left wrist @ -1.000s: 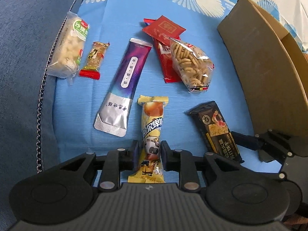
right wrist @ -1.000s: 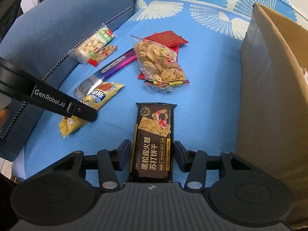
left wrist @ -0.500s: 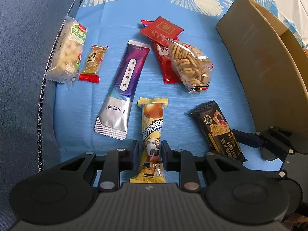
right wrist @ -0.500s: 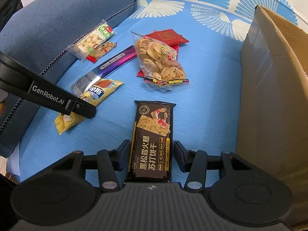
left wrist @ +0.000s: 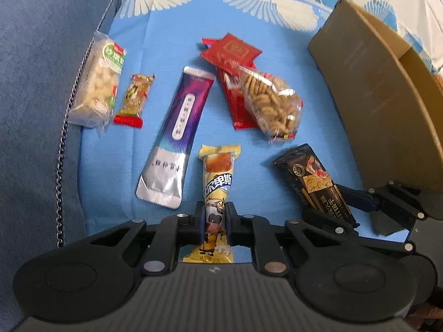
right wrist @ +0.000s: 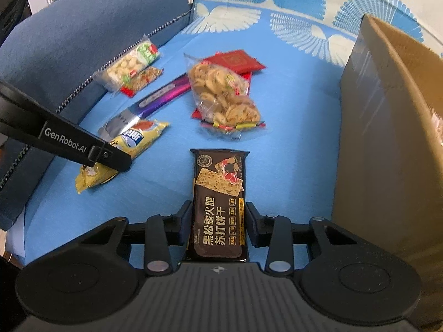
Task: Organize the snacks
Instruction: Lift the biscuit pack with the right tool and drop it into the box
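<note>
Two grippers on blue cloth (right wrist: 290, 116), left gripper (left wrist: 213, 221) pinching yellow snack packet (left wrist: 217, 191), right gripper (right wrist: 218, 222) fingers clamping black cracker pack (right wrist: 218, 204), cardboard box (right wrist: 387, 138) beside.

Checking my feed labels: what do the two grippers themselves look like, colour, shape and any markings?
Both are matte black plastic: the left gripper and right gripper have flat fingers, silver pivot pins, round side discs and a ribbed grey body. The left one's side reads "GenRobot.AI" in white. No cables show.

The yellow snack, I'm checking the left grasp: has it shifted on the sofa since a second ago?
Cannot tell: the yellow snack sits the same beside the purple pouch, with the left tongs shut on it.
</note>
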{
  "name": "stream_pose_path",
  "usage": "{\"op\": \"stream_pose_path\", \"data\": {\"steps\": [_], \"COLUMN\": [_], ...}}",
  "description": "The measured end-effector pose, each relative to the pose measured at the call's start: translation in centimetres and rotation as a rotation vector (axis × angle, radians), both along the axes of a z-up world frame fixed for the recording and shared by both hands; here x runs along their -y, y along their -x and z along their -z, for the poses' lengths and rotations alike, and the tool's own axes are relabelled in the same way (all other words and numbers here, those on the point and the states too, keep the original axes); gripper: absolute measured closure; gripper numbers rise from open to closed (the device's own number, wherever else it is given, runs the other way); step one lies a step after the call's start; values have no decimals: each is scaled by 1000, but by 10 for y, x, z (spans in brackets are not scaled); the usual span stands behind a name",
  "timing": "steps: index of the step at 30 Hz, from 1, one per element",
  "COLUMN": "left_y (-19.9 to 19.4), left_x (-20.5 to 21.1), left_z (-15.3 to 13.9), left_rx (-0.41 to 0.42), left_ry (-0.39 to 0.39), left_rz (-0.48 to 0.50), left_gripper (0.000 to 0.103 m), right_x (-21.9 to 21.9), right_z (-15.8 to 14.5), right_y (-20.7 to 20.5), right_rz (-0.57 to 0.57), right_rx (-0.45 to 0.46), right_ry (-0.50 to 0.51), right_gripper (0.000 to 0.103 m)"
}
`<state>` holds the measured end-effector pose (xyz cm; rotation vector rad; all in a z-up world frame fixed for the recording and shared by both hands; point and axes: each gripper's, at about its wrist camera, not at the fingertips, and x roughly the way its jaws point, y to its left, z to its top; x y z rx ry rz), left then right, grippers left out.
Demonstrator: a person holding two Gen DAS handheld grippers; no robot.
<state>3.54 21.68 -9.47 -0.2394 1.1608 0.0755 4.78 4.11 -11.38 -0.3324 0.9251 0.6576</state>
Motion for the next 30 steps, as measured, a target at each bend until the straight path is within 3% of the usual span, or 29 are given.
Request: {"op": "stream_pose_path", "data": {"steps": [7,19,30], "left_y": [1,-1,-9], "left_x": [-4,14,48], "left_z": [-20,-76,-97], "left_rx": [118,441,576], "left_ry": [34,-7,7], "left_rz": [-43,-48,-24], "left_gripper": [88,88,88], "right_x": [7,38,74], "right_z": [-29,-100,-126], "right_y": [1,14,3], "right_rz": [13,10,61], "right_rx": [105,357,441], "right_ry": [-80,-274,-331], "right_gripper": [62,62,62]}}
